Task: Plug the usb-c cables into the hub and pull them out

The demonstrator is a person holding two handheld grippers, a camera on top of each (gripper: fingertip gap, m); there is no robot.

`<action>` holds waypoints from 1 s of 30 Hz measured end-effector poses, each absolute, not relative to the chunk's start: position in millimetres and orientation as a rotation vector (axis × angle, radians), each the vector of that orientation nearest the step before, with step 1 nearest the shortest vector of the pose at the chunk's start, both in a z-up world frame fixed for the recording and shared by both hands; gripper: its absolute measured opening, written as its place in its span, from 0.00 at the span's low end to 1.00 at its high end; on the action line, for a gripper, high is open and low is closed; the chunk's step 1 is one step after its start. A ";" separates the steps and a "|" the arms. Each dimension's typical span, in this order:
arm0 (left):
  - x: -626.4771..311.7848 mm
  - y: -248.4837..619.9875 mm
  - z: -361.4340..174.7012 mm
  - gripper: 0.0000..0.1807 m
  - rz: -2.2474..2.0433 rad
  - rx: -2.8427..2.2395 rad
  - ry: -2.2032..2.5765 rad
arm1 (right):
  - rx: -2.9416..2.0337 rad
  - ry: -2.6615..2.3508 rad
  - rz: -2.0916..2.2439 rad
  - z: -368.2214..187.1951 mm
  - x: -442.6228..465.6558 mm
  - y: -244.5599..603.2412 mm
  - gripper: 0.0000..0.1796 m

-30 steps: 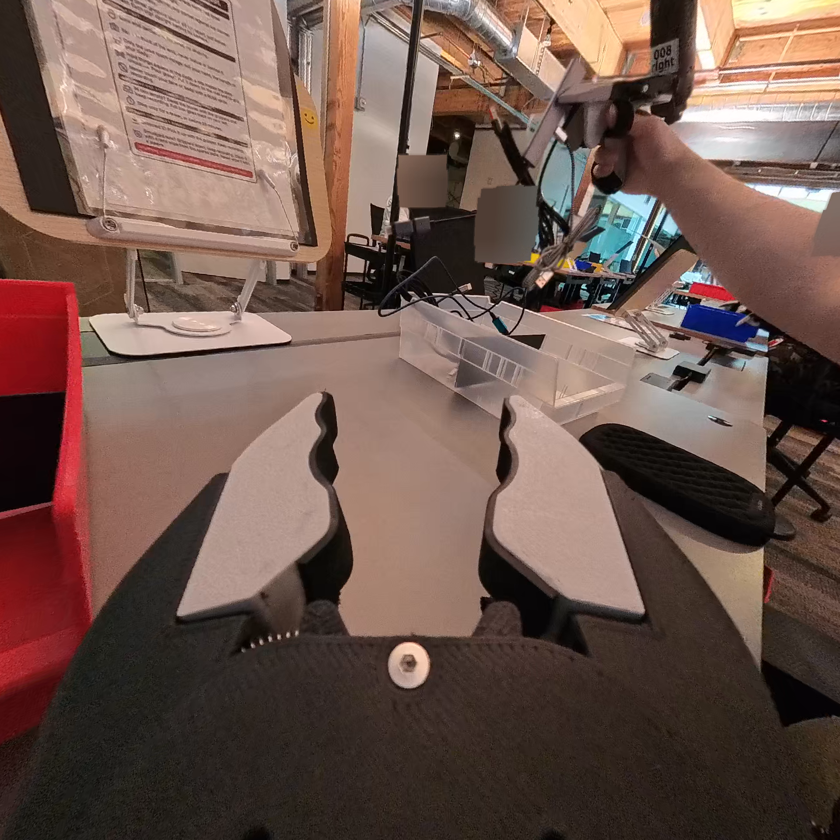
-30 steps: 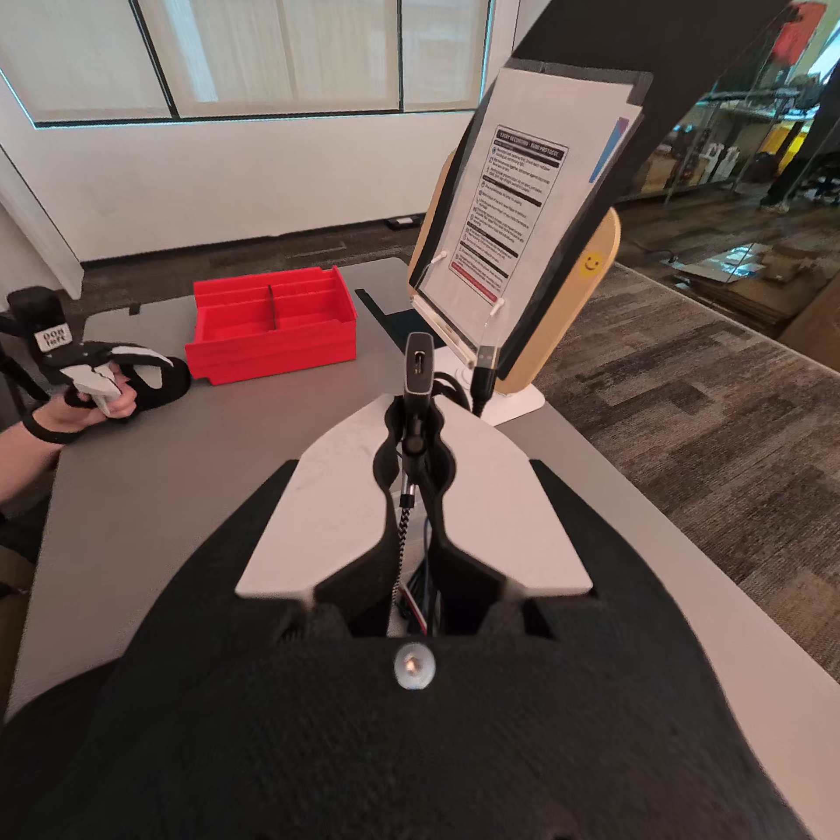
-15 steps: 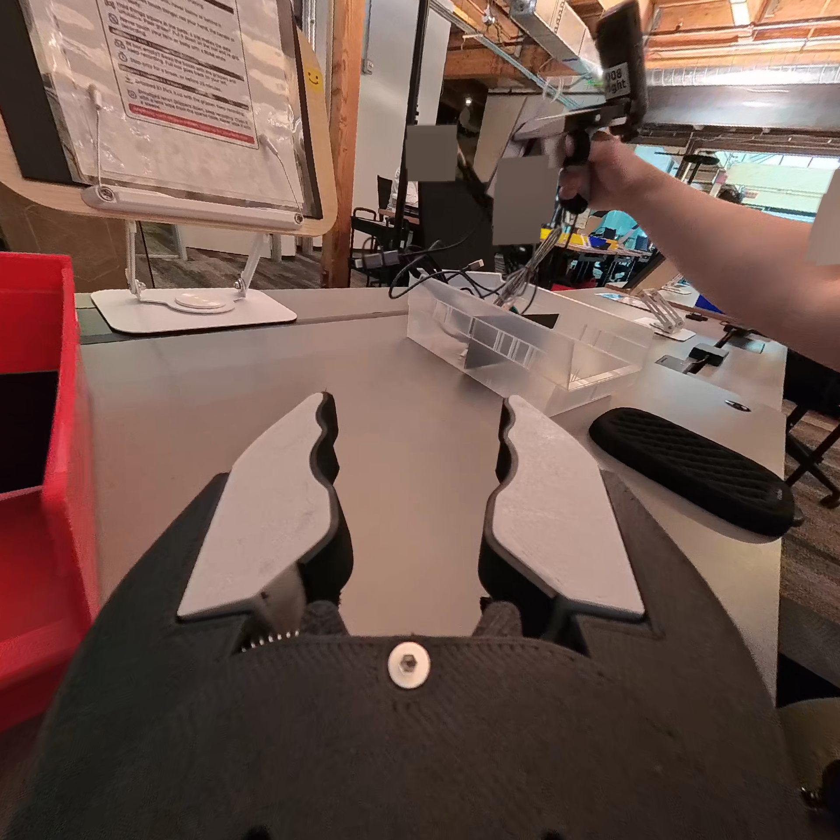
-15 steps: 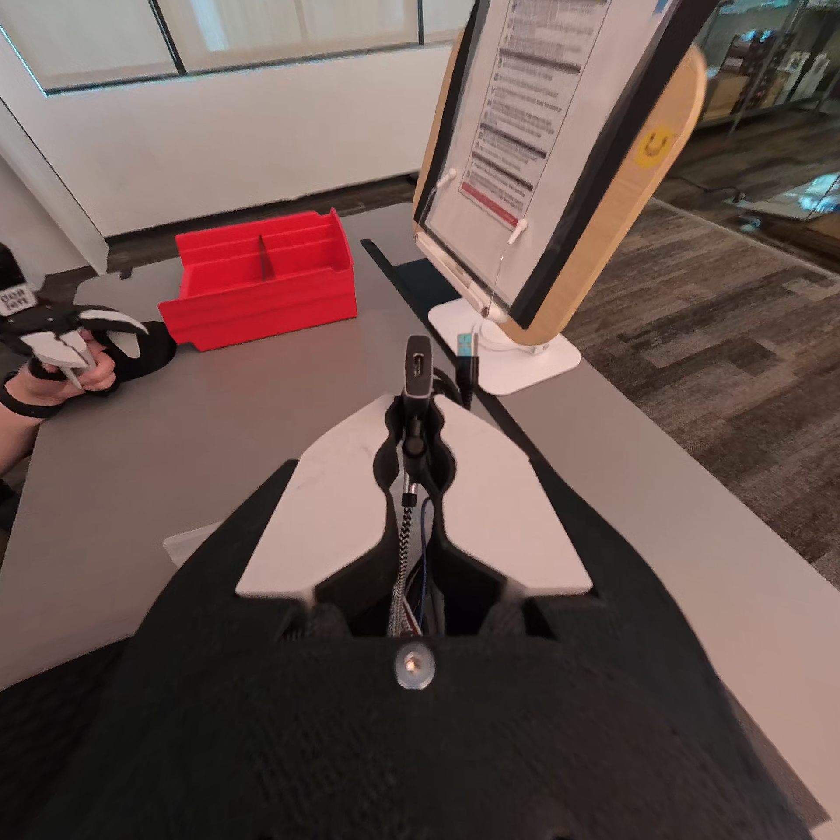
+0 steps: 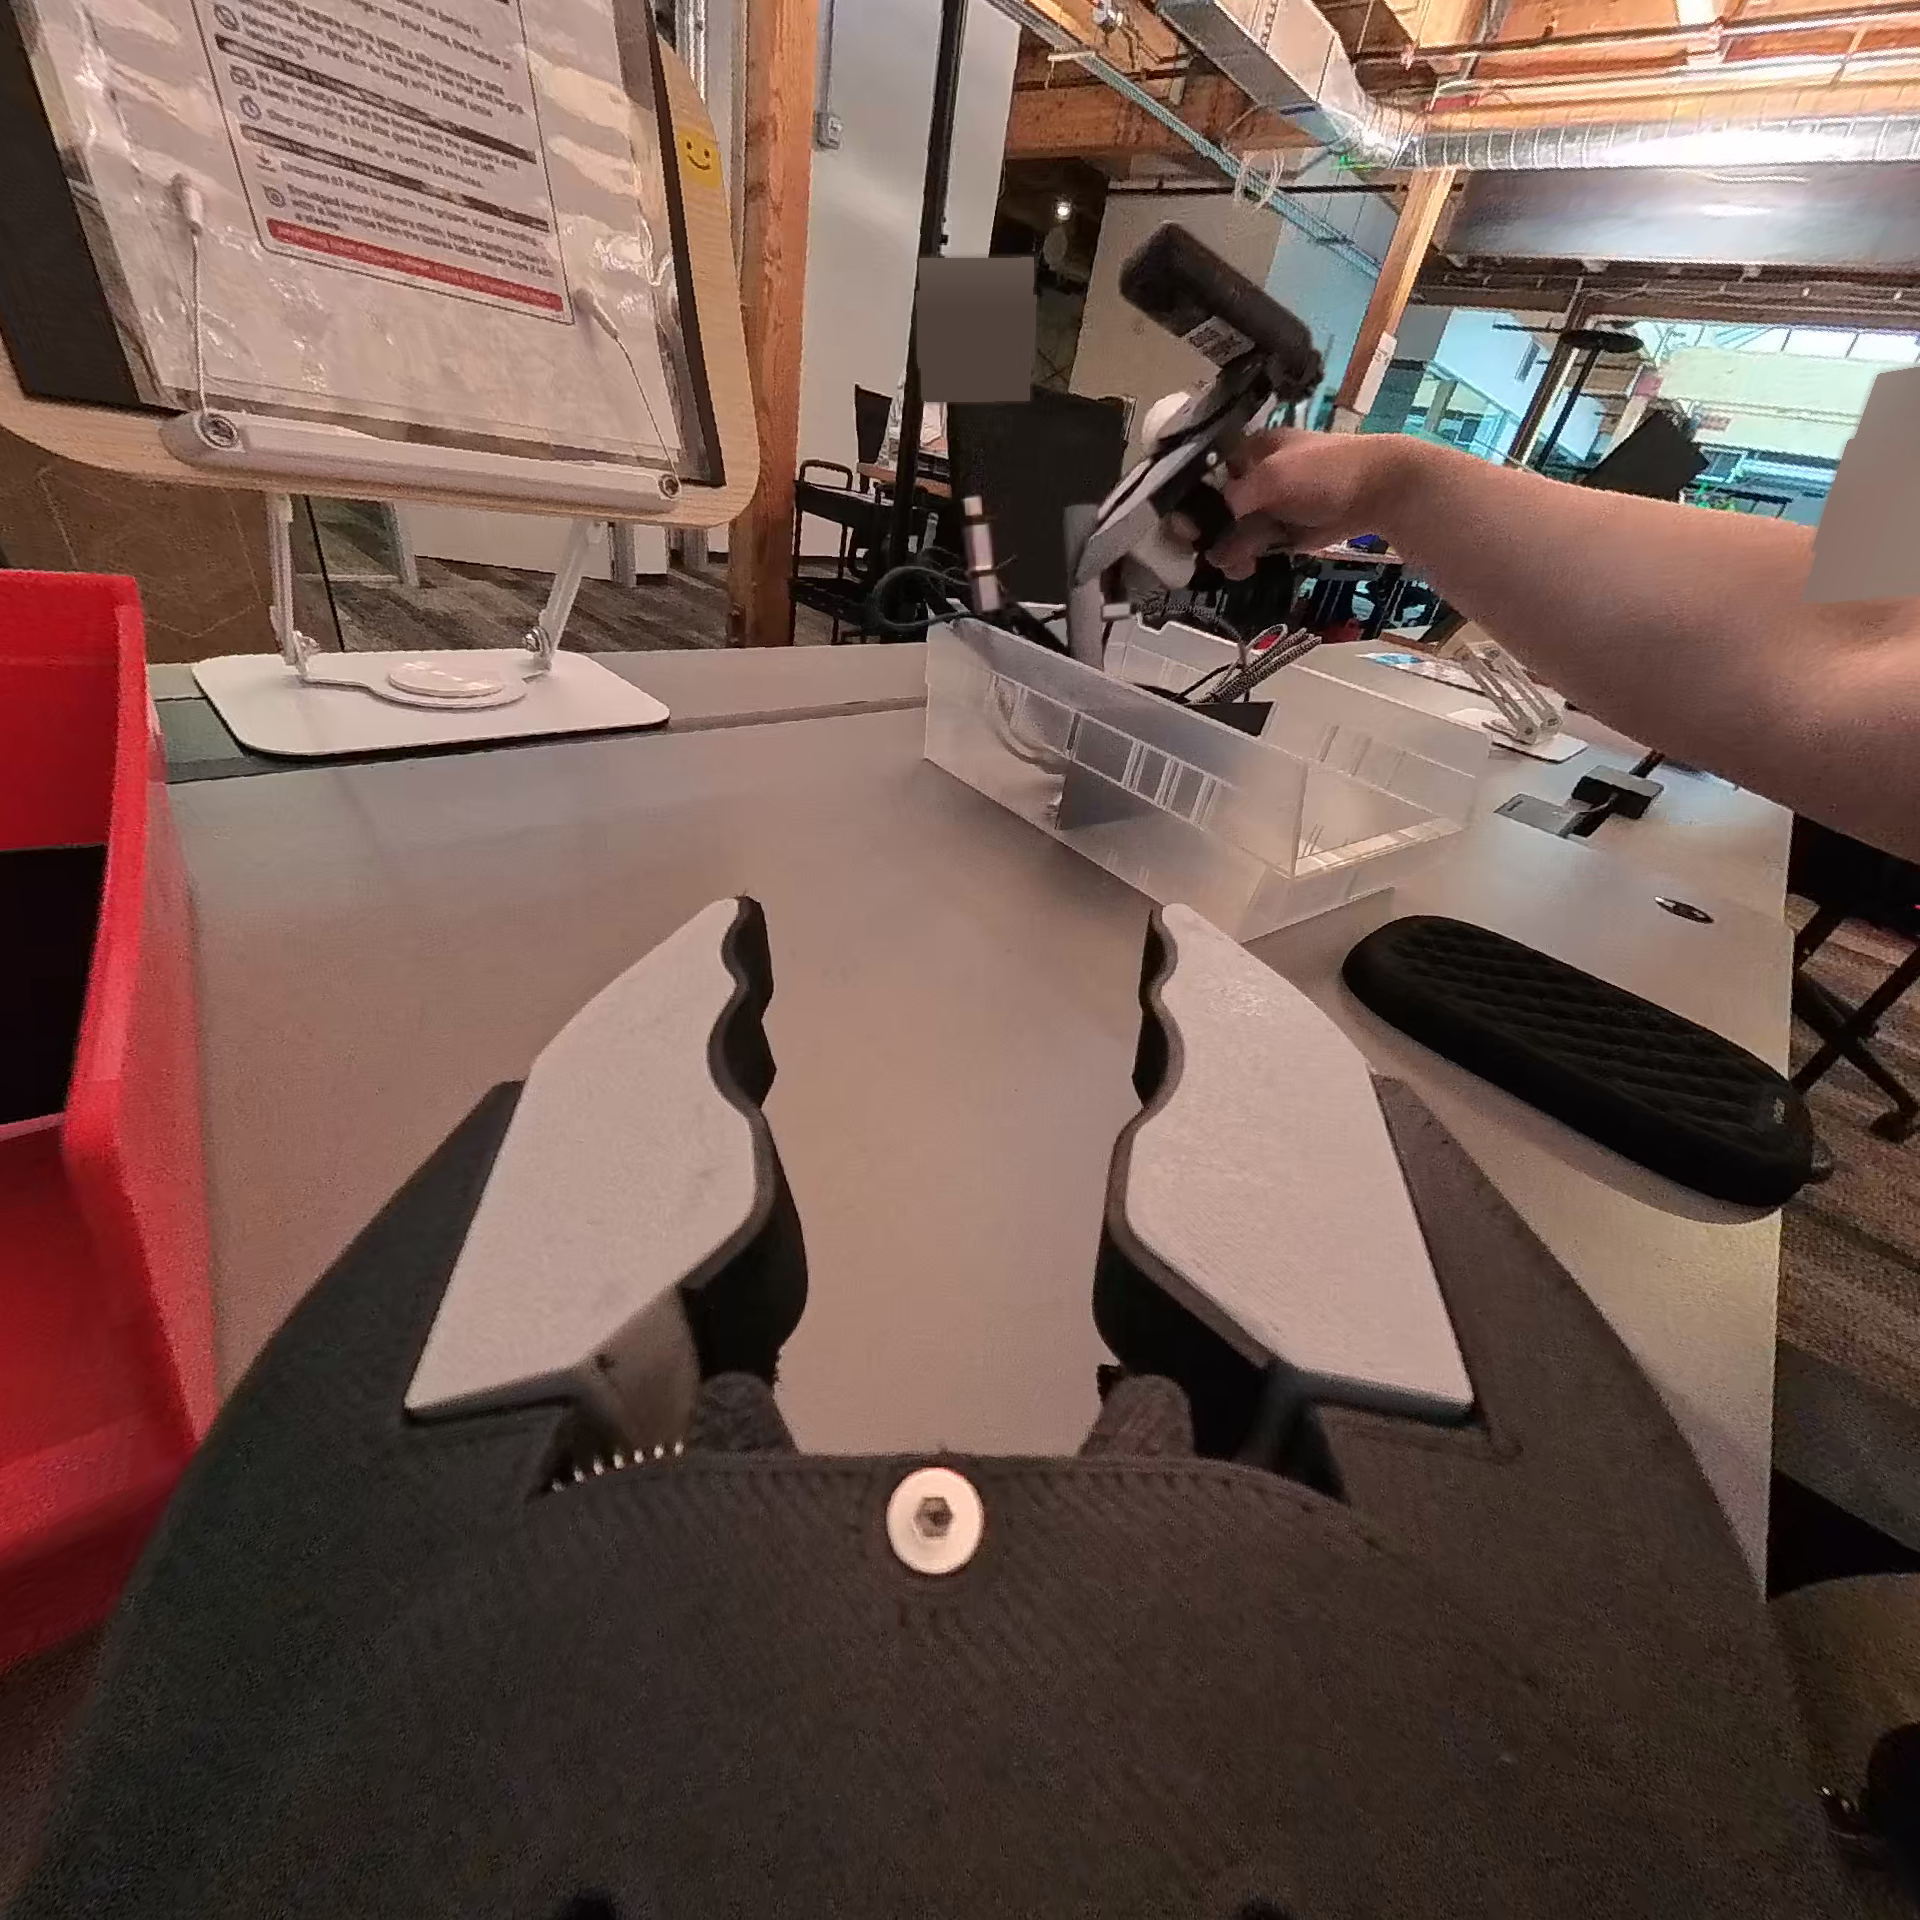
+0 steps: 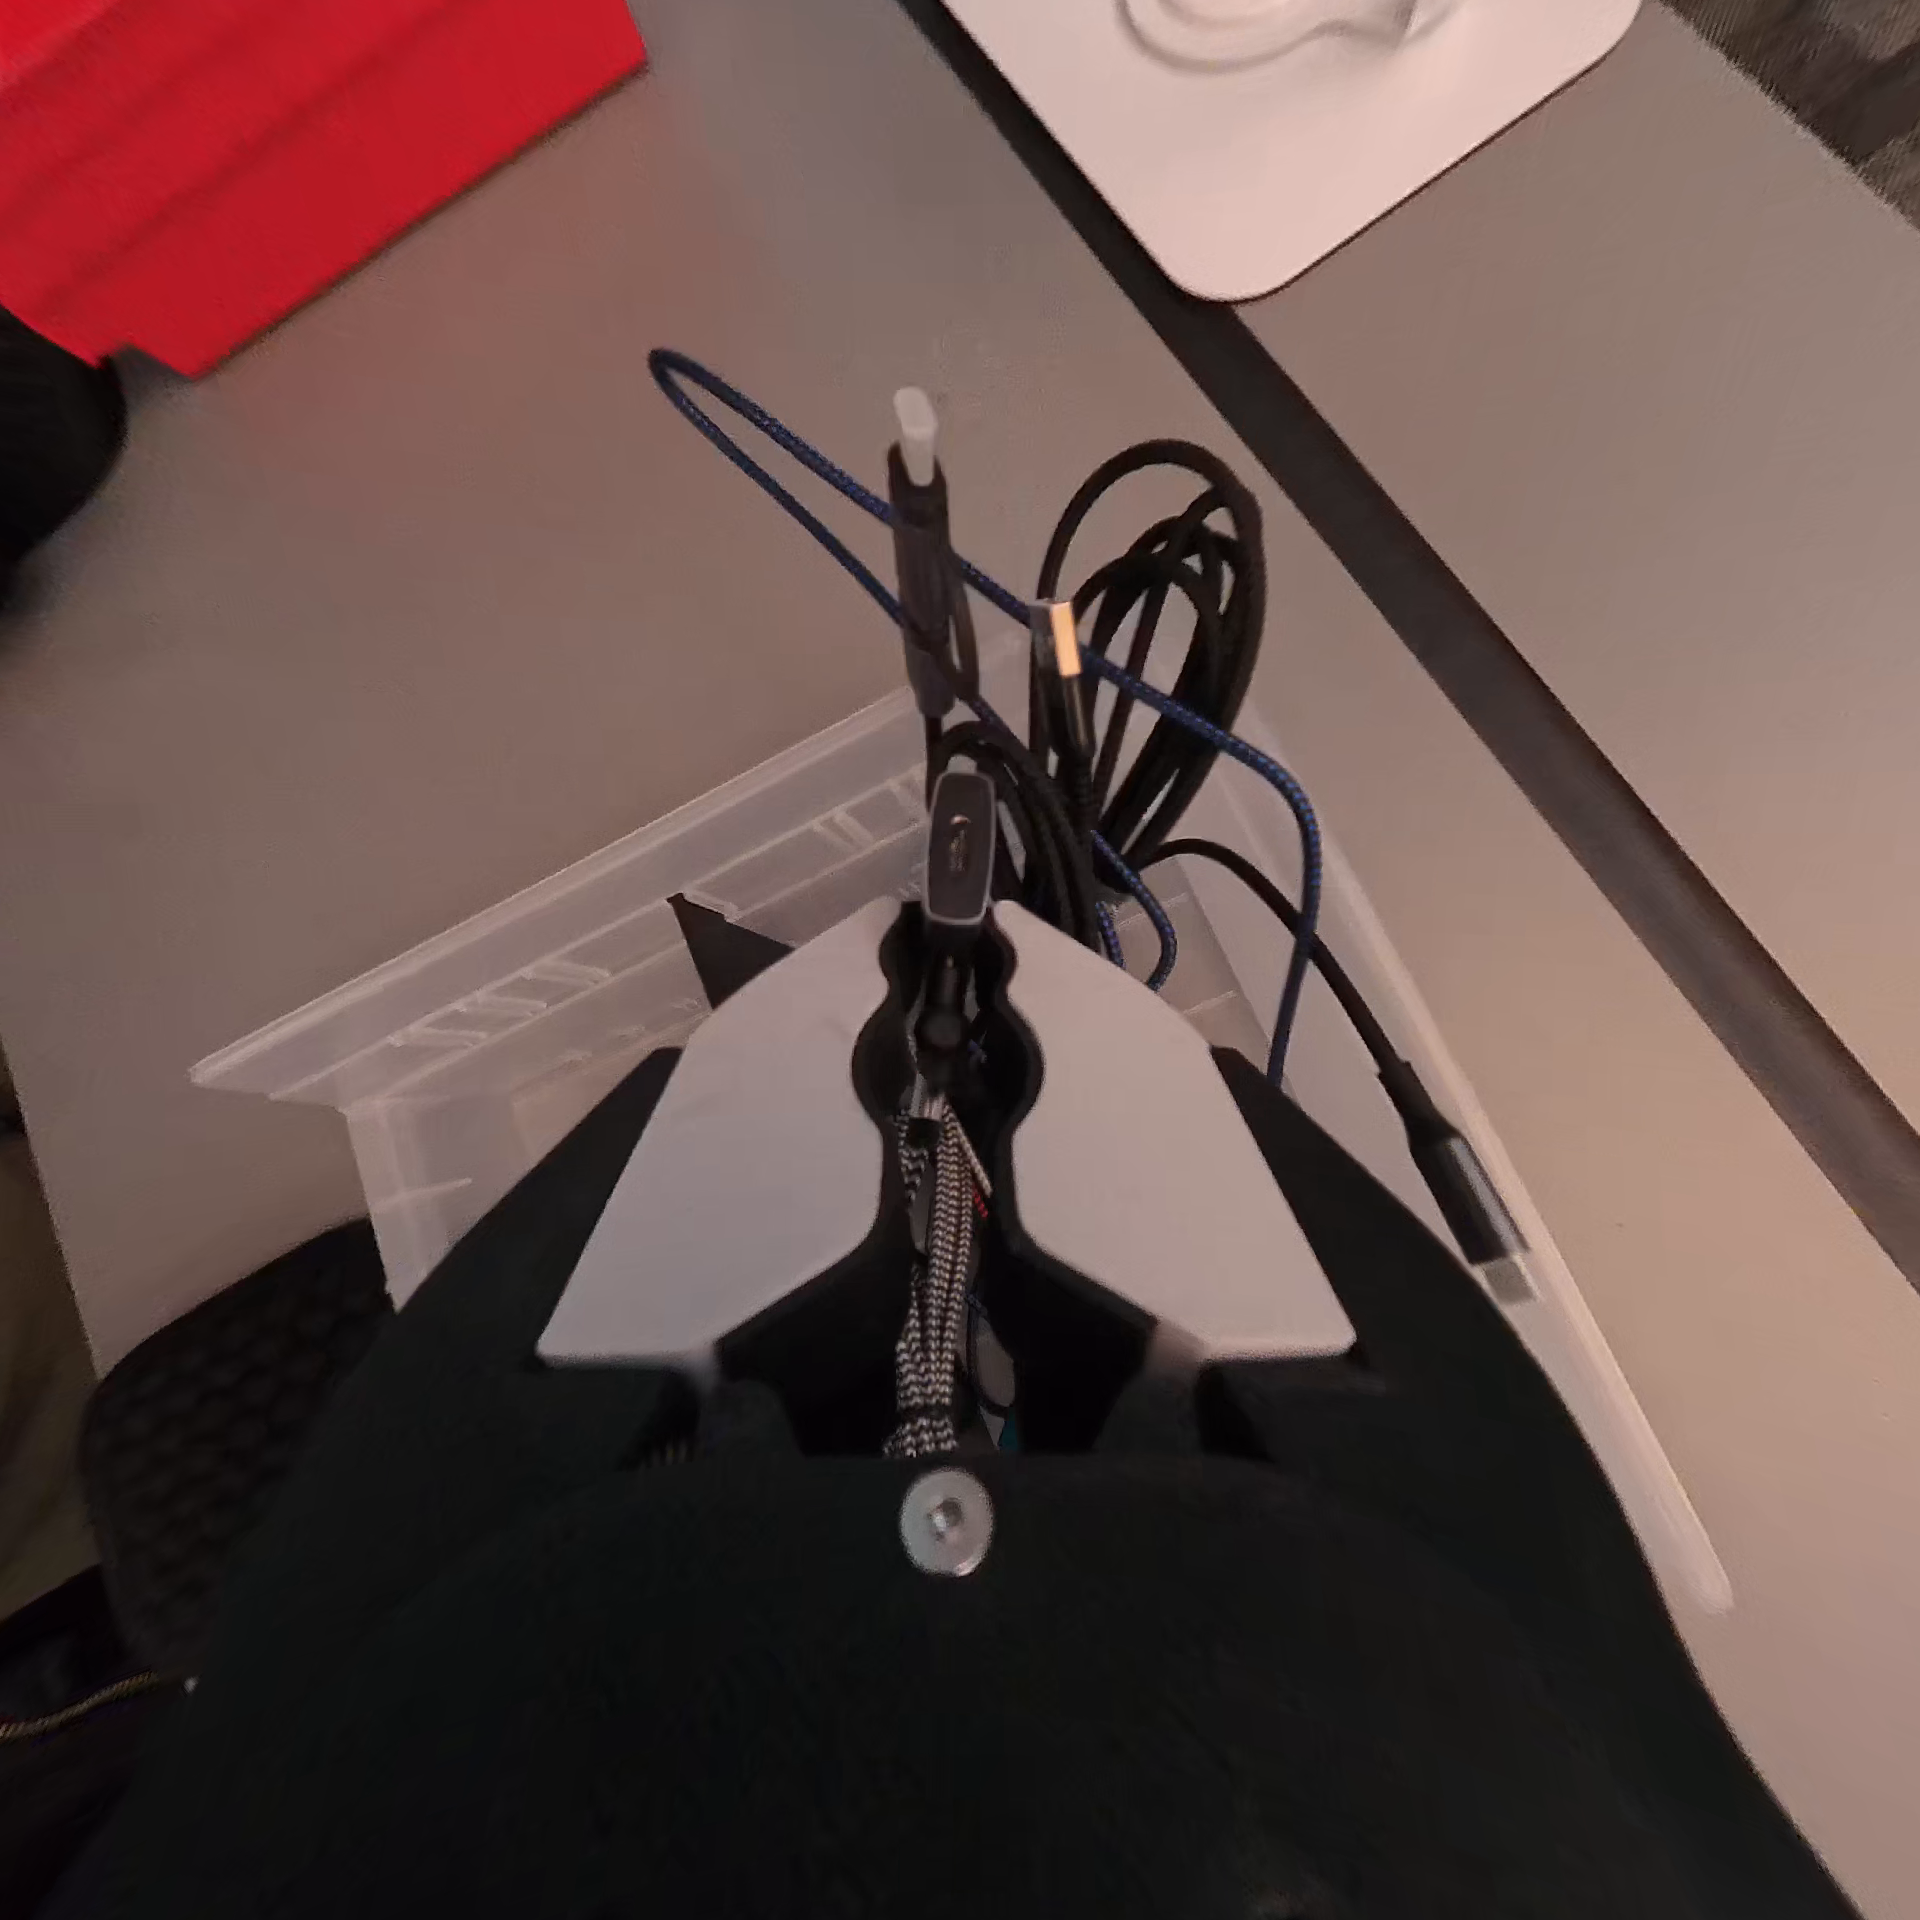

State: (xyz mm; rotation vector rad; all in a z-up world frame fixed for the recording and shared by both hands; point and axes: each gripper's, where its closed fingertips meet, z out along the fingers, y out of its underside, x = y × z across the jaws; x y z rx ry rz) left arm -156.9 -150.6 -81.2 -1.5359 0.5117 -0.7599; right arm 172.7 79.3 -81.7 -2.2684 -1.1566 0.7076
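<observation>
My right gripper [image 6: 951, 914] is shut on a slim dark grey hub [image 6: 956, 857] that sticks out past its fingertips; a braided lead runs back between the fingers. It points down over a clear plastic box [image 6: 582, 987]. A tangle of black and blue braided cables [image 6: 1153, 665] lies in and over the box, with a white-tipped plug [image 6: 914, 426], a gold plug [image 6: 1060, 639] and a grey plug [image 6: 1475, 1210]. In the left wrist view the right gripper [image 5: 1091, 613] dips into the box [image 5: 1195, 790]. My left gripper [image 5: 951, 920] is open and empty, low over the grey table.
A red bin [image 5: 104, 1039] stands at my left; it also shows in the right wrist view [image 6: 260, 156]. A document stand on a white base [image 5: 416, 691] is at the back. A black padded rest [image 5: 1579, 1049] lies near the table's right edge. The tips of one gripper are about 40 cm away from the tips of the other. Measured from the fingertips, the grey plug [image 6: 1475, 1210] is 10 cm or so from the right gripper and 50 cm from the left.
The right gripper has come down from high in the air and tilted to point into the clear box, still holding the hub. The left gripper has stayed open and barely moved.
</observation>
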 end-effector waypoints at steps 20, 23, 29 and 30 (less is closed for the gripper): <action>-174.4 -149.3 -68.9 0.38 -0.921 -1.521 0.368 | -2.594 -0.993 -0.900 -7.9 159.5 -76.4 0.32; -189.6 -148.0 -60.6 0.38 -0.884 -1.536 0.328 | -2.487 -1.303 -1.066 -20.2 113.7 -118.8 0.29; -267.2 -133.1 -31.9 0.44 -0.532 -1.636 0.229 | -2.186 -1.702 -1.310 -31.8 55.5 -168.9 0.24; -280.3 -133.8 -24.3 0.44 -0.512 -1.630 0.201 | -2.166 -1.744 -1.315 -32.9 50.0 -173.6 0.24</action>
